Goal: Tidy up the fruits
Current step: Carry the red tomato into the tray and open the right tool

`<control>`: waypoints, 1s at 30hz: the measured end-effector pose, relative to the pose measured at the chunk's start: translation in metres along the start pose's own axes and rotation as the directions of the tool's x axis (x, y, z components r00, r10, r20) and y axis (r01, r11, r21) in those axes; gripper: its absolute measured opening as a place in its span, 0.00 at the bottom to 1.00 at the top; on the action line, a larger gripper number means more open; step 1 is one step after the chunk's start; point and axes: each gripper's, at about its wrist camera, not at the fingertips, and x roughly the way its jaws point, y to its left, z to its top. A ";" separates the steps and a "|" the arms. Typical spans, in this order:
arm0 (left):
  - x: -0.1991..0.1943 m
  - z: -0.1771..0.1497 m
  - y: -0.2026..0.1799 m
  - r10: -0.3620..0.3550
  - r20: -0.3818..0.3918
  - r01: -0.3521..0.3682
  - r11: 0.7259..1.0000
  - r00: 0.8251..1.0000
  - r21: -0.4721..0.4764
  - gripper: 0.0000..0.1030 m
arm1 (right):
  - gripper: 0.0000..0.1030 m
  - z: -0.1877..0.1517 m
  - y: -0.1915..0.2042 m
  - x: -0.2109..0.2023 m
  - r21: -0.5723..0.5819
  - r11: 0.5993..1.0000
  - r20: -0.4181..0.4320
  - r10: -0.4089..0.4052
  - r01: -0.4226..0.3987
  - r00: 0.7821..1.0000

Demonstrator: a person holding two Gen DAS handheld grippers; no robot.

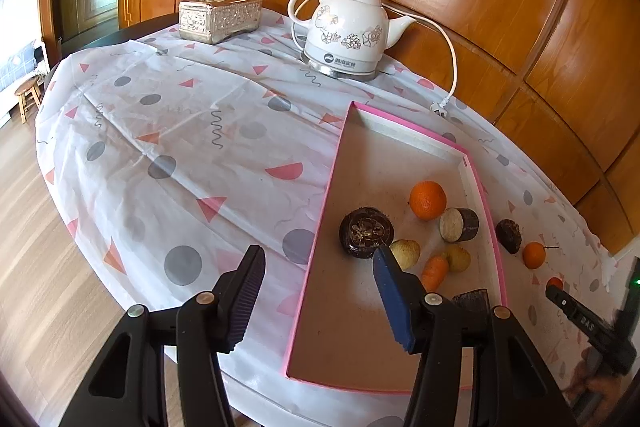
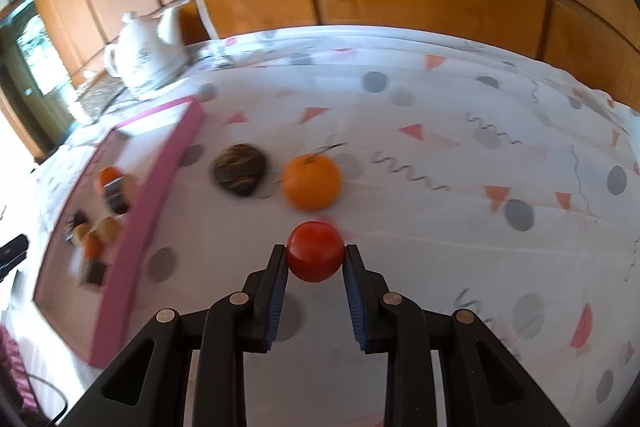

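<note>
The right gripper [image 2: 315, 261] had its two blue pads pressed against the sides of a red tomato [image 2: 315, 251], held just above the patterned cloth [image 2: 440, 227]. At 12 o'clock from the tomato an orange [image 2: 311, 181] lay on the cloth, and at 10 o'clock a dark round fruit [image 2: 239, 169] lay beside it, just outside the pink wall of the tray [image 2: 160, 187].

The left gripper [image 1: 320, 269] hung wide open and held nothing, straddling the near left wall of the tray [image 1: 320, 223]. The tray's contents were all clustered toward its right side: a dark round fruit [image 1: 367, 233] at 1 o'clock from the left gripper, an orange [image 1: 427, 199] beyond it, a cut dark cylinder [image 1: 459, 224] touching the orange at its 4 o'clock, two pale yellow fruits [image 1: 405, 253] [image 1: 458, 258], a carrot [image 1: 435, 272] between them, and a dark piece [image 1: 472, 301] partly hidden behind the gripper's finger. The far end of the tray was bare cardboard.

In the left wrist view, at 3 o'clock outside the tray, the other dark fruit [image 1: 509, 235] and orange [image 1: 534, 255] showed, with the tomato [image 1: 555, 283] at the tip of the right gripper [image 1: 560, 297]. A white kettle [image 1: 348, 35] and a tissue box [image 1: 220, 17] stood at the table's far edge.
</note>
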 end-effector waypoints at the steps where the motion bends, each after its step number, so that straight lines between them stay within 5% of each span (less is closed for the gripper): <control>1: -0.001 0.000 0.001 0.001 0.002 -0.001 1.000 1.000 -0.003 0.55 | 0.27 -0.001 0.006 -0.002 -0.012 1.000 0.001 0.014 -0.014 1.000; 12: -0.006 0.003 0.016 0.028 0.020 -0.026 0.997 0.999 -0.070 0.60 | 0.27 -0.008 0.083 -0.018 -0.165 0.970 -0.007 0.182 -0.181 0.983; 30: 0.003 0.000 0.039 0.064 -0.011 -0.064 0.986 0.998 -0.152 0.60 | 0.27 -0.029 0.186 0.000 -0.372 0.845 -0.185 0.337 -0.384 0.923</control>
